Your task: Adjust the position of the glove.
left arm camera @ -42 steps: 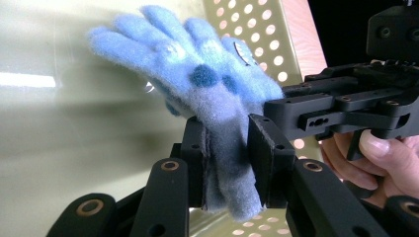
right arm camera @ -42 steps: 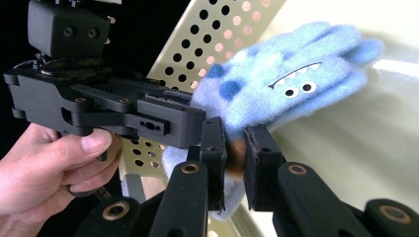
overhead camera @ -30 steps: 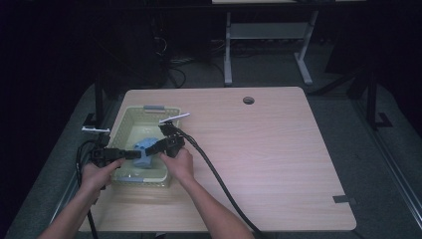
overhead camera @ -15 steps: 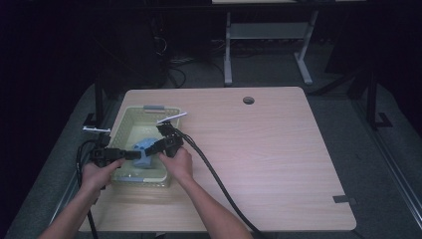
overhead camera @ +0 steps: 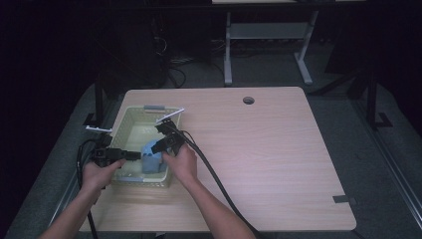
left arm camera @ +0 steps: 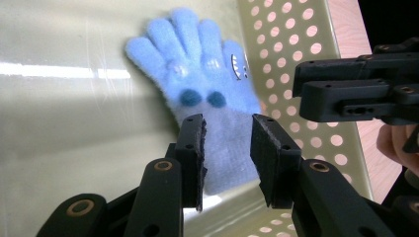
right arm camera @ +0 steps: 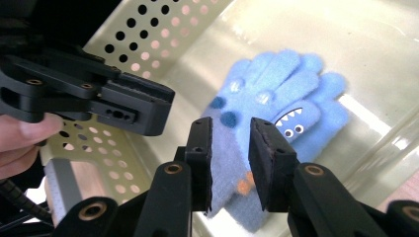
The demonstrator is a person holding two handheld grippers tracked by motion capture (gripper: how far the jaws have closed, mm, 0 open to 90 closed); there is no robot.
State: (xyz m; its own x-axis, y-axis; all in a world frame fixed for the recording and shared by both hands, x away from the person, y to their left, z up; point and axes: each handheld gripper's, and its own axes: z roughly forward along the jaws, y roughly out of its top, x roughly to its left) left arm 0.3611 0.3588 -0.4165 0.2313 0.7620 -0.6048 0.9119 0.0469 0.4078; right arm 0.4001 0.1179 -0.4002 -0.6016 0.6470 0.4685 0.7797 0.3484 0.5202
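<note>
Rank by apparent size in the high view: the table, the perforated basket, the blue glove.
1. table
2. perforated basket
3. blue glove, inside the basket and partly hidden by the grippers, yet plainly the smallest.

The high view looks forward and down over the table (overhead camera: 259, 149) from well above. Each gripper view sits close, looking along its jaws into the basket (overhead camera: 130, 122); both share the blue glove (left arm camera: 207, 98).

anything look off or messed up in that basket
Nothing stands out. The blue glove lies flat and whole inside the pale perforated basket, leaning against its wall. Both grippers' jaws have just been opening, with the glove's cuff between them, so it looks freshly released.
</note>
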